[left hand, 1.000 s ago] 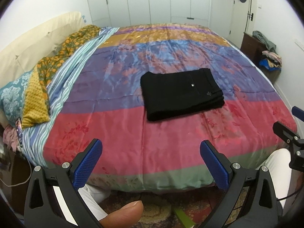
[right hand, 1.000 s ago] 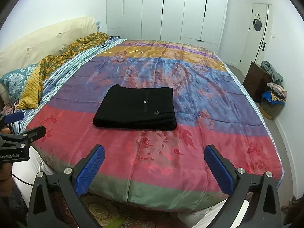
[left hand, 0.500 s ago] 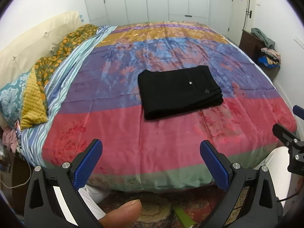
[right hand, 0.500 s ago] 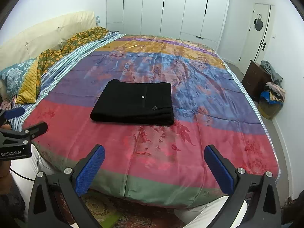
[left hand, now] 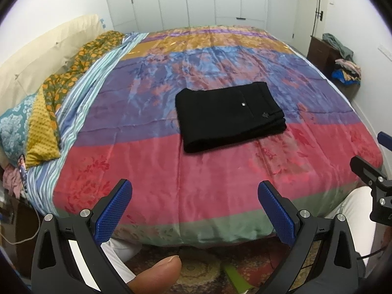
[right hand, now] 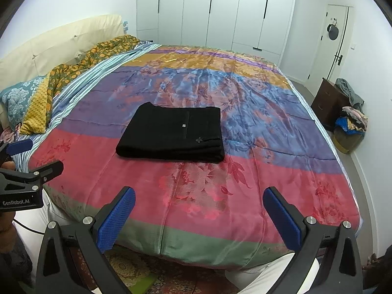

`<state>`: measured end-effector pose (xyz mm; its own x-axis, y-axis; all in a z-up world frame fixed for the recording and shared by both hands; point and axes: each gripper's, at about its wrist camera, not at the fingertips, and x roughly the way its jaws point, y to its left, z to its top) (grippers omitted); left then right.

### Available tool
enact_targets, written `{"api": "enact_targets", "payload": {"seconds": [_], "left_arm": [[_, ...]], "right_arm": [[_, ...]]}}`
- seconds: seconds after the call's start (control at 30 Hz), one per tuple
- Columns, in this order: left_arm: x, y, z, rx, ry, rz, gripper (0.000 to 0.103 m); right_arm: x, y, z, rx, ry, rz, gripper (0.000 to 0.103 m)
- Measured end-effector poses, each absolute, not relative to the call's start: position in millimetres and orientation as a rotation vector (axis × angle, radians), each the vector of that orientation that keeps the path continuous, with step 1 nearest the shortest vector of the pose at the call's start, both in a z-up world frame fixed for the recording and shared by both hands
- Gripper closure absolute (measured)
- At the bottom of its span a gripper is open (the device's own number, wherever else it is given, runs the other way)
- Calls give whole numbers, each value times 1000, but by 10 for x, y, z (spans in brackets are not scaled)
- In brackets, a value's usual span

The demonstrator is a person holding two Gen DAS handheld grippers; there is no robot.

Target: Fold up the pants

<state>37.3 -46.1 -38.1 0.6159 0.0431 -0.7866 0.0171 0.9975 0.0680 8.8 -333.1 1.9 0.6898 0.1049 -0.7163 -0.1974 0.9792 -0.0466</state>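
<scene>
Black pants [left hand: 229, 116] lie folded into a flat rectangle on the colourful striped bedspread [left hand: 196, 171], near the bed's middle; they also show in the right wrist view [right hand: 172, 133]. My left gripper [left hand: 194, 208] is open and empty, held back over the foot edge of the bed, well short of the pants. My right gripper [right hand: 199, 216] is open and empty too, also back at the foot edge. Each gripper shows at the edge of the other's view.
Pillows and a patterned blanket [left hand: 36, 112] lie along the left side by a cream headboard [right hand: 61, 46]. A dark dresser with a clothes pile [right hand: 343, 107] stands at the right wall. White wardrobes [right hand: 220, 12] stand behind the bed. A rug lies below.
Both grippers have drawn back and up a little from the bed, staying open. The folded pants have not moved.
</scene>
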Motion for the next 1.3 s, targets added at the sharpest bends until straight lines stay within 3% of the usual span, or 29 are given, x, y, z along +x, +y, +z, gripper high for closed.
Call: {"api": "enact_targets", "payload": {"seconds": [1.3], "left_arm": [[364,-498,-339,64,894,5,1]], "right_arm": [[58,-3352,32,-139,761,150,0]]}}
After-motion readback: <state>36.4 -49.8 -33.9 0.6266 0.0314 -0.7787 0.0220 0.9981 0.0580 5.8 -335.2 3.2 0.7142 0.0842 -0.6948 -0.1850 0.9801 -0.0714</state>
